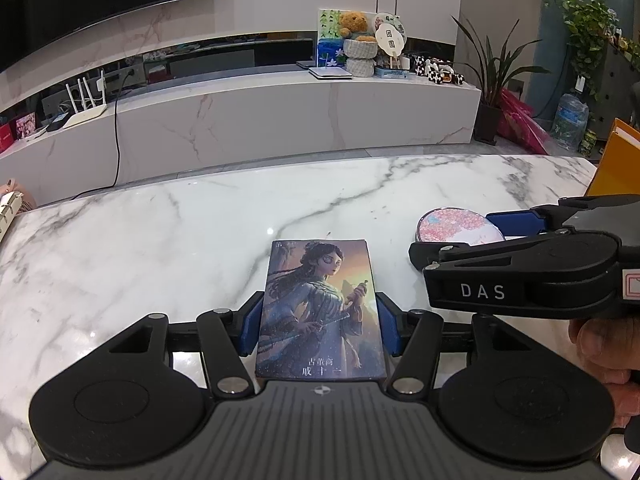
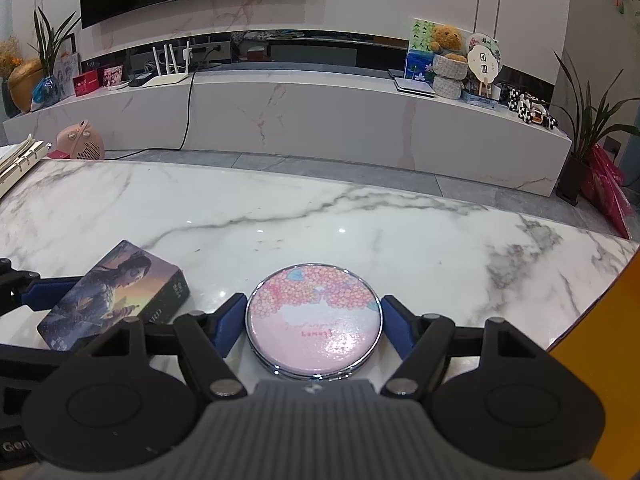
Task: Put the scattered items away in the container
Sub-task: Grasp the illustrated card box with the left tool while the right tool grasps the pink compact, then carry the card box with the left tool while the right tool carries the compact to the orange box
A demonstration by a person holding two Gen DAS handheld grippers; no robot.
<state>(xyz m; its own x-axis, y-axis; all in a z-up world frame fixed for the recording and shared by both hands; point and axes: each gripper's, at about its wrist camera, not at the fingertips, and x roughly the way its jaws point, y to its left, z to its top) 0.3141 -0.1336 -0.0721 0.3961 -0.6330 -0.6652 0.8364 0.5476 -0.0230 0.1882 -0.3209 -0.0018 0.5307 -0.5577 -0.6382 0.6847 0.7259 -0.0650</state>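
Beside the orange container [image 2: 600, 360], round pink compact [image 2: 314, 326] on marble.

Both wrist fisheyes sit low and close above the marble tabletop [image 1: 160, 240], tilted downward toward its far edge, sharing the illustrated card box [image 1: 320, 312] and round compact [image 2: 314, 320].

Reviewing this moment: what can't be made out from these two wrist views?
- Container: only an orange edge, cut off by the right wrist frame; inside unseen.
- Card box near end: left wrist view, hidden by the gripper body.
- Round pink case: left wrist view, partly behind the right gripper.
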